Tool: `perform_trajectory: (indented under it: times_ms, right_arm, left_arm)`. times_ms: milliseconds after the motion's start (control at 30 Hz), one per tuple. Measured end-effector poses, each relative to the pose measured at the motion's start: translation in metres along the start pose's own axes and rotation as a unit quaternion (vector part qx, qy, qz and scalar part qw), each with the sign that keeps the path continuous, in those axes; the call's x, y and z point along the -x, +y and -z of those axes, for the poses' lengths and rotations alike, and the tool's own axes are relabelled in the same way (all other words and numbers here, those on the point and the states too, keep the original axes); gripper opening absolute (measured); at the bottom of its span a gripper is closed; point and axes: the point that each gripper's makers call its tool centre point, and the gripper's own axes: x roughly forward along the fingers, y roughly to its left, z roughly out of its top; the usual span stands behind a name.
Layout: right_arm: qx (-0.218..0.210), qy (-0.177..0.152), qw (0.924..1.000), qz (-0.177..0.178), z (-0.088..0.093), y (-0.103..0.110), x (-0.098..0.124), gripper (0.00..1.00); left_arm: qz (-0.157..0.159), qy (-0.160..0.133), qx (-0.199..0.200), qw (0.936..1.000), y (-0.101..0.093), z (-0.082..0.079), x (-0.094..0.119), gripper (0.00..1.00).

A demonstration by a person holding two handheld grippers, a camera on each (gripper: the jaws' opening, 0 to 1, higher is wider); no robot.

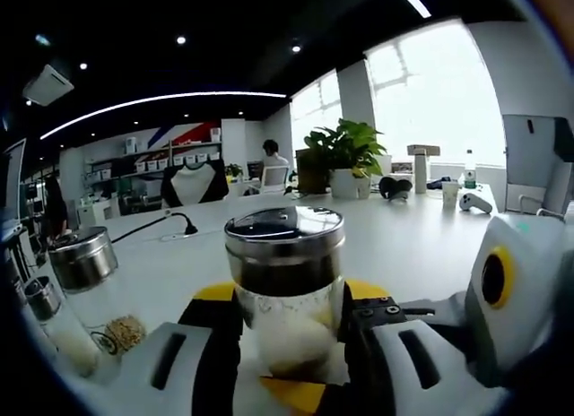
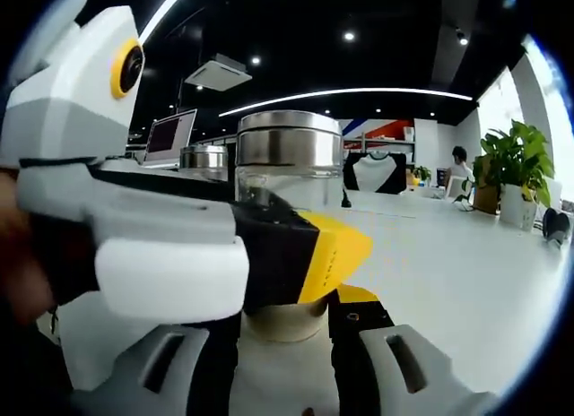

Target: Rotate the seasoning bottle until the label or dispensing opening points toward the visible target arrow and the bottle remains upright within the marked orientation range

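The seasoning bottle [image 1: 287,295] is a clear glass jar with a steel lid and pale contents, standing upright on the white table [image 1: 404,241]. My left gripper [image 1: 289,299] is shut on its glass body, with a yellow-tipped jaw on each side. The white body of the right gripper [image 1: 502,286] comes in from the right. In the right gripper view the bottle [image 2: 285,156] rises straight ahead. My right gripper [image 2: 287,322] is shut on its base. A black-and-yellow finger [image 2: 300,255] of the left gripper crosses the front of the glass.
A second steel-lidded jar [image 1: 82,264] with grains inside stands at the left, a smaller one [image 1: 40,299] beside it. Farther back are a black cable [image 1: 170,223], a potted plant [image 1: 345,156], a cup [image 1: 450,194] and a laptop [image 2: 170,134]. A person [image 1: 269,151] sits at a far desk.
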Motion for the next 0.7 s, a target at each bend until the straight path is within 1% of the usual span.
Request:
perform_trajectory:
  times_ms: [333,533,700]
  right_arm:
    - [0.0,0.003,1.0,-0.003,0.0004,0.0004,-0.0003,0.37]
    - [0.0,0.004,1.0,-0.005,0.0005,0.0006,-0.0006,0.38]
    - [-0.001,0.005,1.0,-0.007,0.0006,0.0011,-0.0014,0.39]
  left_arm:
    - [0.036,-0.015,0.003,0.9992,-0.0023,-0.001,0.0018,0.45]
    - [0.069,-0.027,0.007,0.9972,-0.0043,-0.0017,0.0032,0.44]
    - [0.089,-0.03,0.004,0.9956,-0.0051,-0.0024,0.0042,0.44]
